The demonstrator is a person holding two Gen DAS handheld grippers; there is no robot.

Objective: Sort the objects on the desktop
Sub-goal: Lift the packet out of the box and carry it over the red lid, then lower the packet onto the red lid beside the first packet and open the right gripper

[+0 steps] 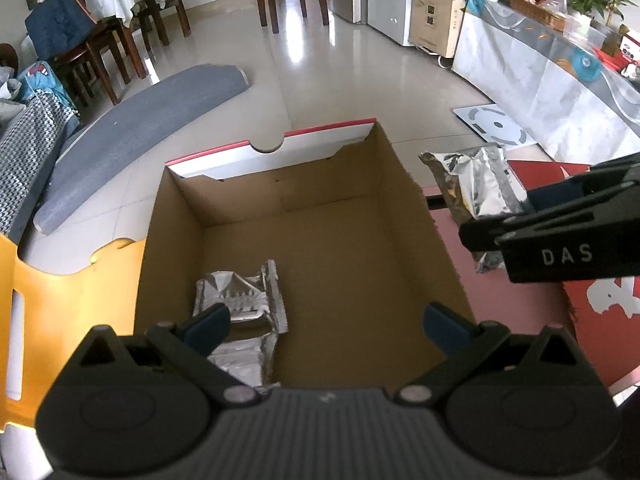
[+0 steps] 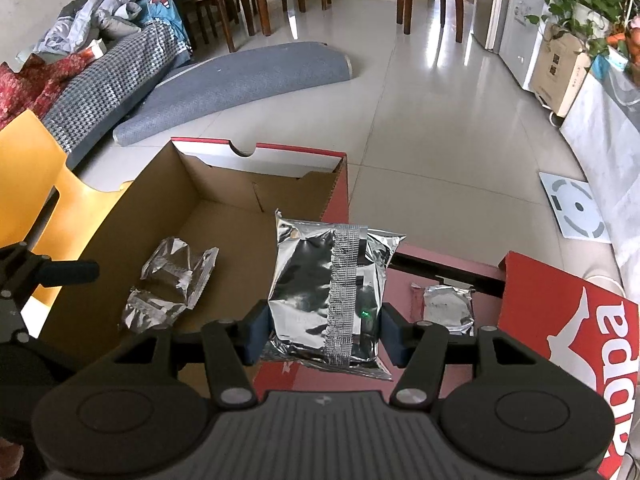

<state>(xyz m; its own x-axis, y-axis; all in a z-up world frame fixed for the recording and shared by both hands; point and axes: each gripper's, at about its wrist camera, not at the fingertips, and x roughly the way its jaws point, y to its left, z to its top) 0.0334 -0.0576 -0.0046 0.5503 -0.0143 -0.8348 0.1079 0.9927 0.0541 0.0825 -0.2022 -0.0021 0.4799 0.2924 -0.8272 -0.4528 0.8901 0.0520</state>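
My right gripper (image 2: 324,334) is shut on a silver foil packet (image 2: 320,280), held over the right wall of the open cardboard box (image 2: 120,216). The same packet (image 1: 476,184) shows at the right of the left wrist view, with the right gripper's black fingers (image 1: 500,236) on it. My left gripper (image 1: 326,324) hangs open above the box (image 1: 360,240), nothing between its blue pads. A crumpled foil packet (image 1: 240,300) lies on the box floor under the left pad; in the right wrist view this crumpled packet (image 2: 172,284) lies left of the held one. Another small foil packet (image 2: 448,306) lies on the pink surface.
A red box lid (image 2: 592,320) with white print stands at the right. A yellow chair back (image 1: 72,300) rises left of the box. Beyond are a tiled floor, a rolled grey mat (image 2: 240,84), wooden chairs and a white scale (image 2: 576,208).
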